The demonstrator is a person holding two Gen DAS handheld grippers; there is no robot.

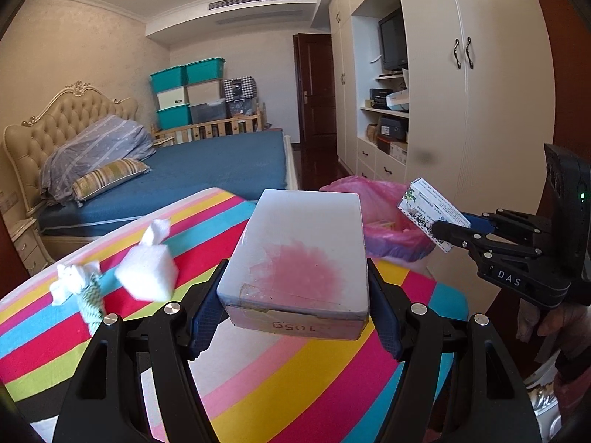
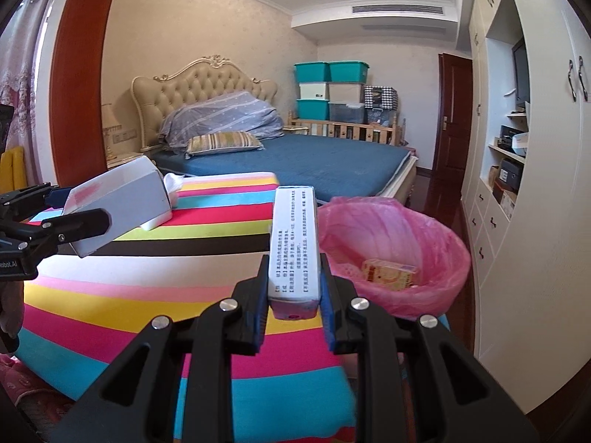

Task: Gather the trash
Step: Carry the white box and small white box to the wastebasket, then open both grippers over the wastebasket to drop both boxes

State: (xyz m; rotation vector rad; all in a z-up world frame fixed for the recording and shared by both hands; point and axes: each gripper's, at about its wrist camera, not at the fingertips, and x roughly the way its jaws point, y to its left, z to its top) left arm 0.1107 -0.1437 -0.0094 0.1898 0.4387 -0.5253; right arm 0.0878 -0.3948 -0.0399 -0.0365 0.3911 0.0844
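My left gripper [image 1: 295,295] is shut on a white cardboard box [image 1: 299,254] with a pink stain, held above the striped table [image 1: 295,387]; the box also shows in the right wrist view [image 2: 122,203]. My right gripper [image 2: 293,291] is shut on a narrow white medicine box [image 2: 293,243] with printed text, held near the bin's rim; it also shows in the left wrist view [image 1: 432,214]. A bin with a pink liner [image 2: 391,236] stands beside the table and holds a yellow carton [image 2: 389,273]. Crumpled white tissues [image 1: 147,265] and a tissue with a green wrapper [image 1: 79,288] lie on the table.
A blue bed [image 2: 295,162] lies behind the table. A cream wardrobe with shelves [image 2: 535,184] lines the right wall. Stacked storage boxes [image 2: 328,88] stand at the far wall. A dark door [image 2: 452,110] is at the back right.
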